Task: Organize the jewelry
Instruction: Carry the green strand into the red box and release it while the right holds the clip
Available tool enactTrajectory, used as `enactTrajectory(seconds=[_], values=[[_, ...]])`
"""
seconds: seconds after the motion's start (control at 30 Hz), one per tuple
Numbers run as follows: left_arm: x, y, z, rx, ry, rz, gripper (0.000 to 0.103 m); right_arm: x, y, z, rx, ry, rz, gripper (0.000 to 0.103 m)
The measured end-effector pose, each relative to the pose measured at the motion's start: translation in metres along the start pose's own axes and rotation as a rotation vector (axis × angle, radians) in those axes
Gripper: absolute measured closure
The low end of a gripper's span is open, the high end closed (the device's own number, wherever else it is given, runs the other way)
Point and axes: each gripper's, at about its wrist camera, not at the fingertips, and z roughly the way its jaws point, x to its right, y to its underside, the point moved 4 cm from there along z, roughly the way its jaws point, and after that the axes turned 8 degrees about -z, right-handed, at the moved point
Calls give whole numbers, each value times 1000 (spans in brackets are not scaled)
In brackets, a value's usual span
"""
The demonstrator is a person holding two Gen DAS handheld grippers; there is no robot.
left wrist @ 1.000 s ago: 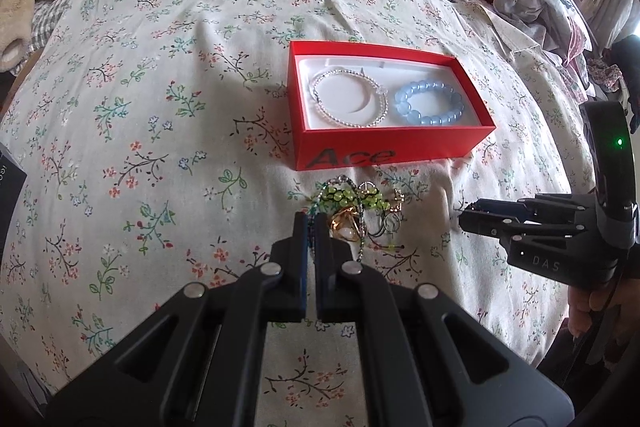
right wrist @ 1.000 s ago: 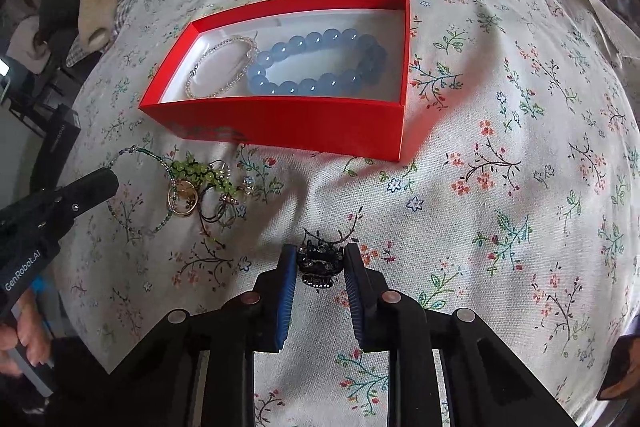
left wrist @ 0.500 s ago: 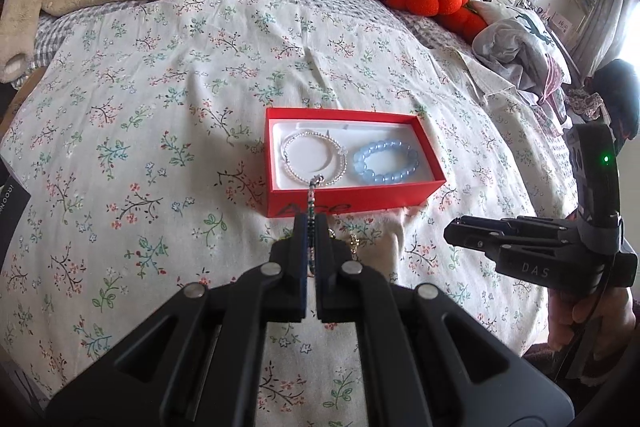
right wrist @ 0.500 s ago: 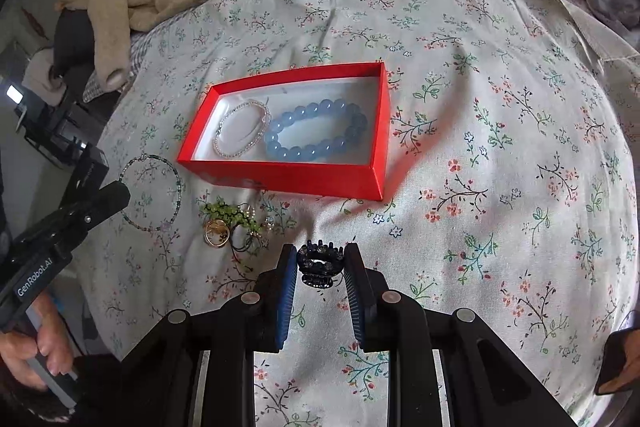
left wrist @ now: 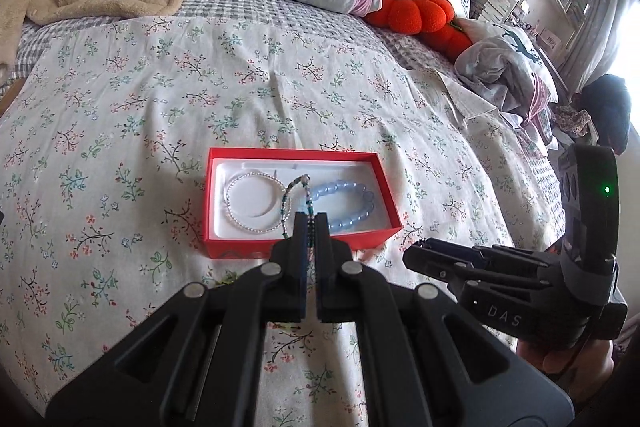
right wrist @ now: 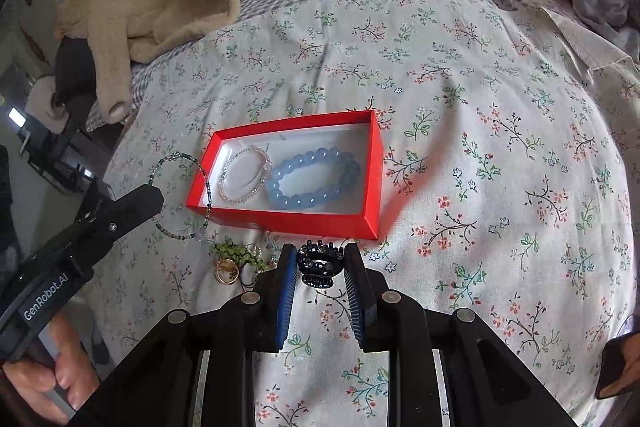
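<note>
The left claw (left wrist: 311, 223) is pinching a thin beaded bracelet (right wrist: 180, 197), which is dangling just beside the red box's (right wrist: 280, 221) left end. The right claw (right wrist: 320, 269) is gripping a dark hair claw clip (right wrist: 319, 264) in front of the box. Each piece is best carried over free white lining and lowered before letting go (the pearl bracelet (right wrist: 245, 179) and blue bead bracelet (right wrist: 314, 179) are already filling much of it). The tangle of green beads and rings (right wrist: 236, 261) before the box is lying partly hidden behind the right claw, too knotted to sort out.
</note>
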Motion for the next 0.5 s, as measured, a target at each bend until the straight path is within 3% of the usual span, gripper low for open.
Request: enactTrajectory(seconds=[0.27,0.5], values=[[3,-16,27,-8,39,-77,100,6,-1,1,7,6,9,79],[-20,-16,45,-26,-108,-56,100,11,-1,0,8,14,11,79]])
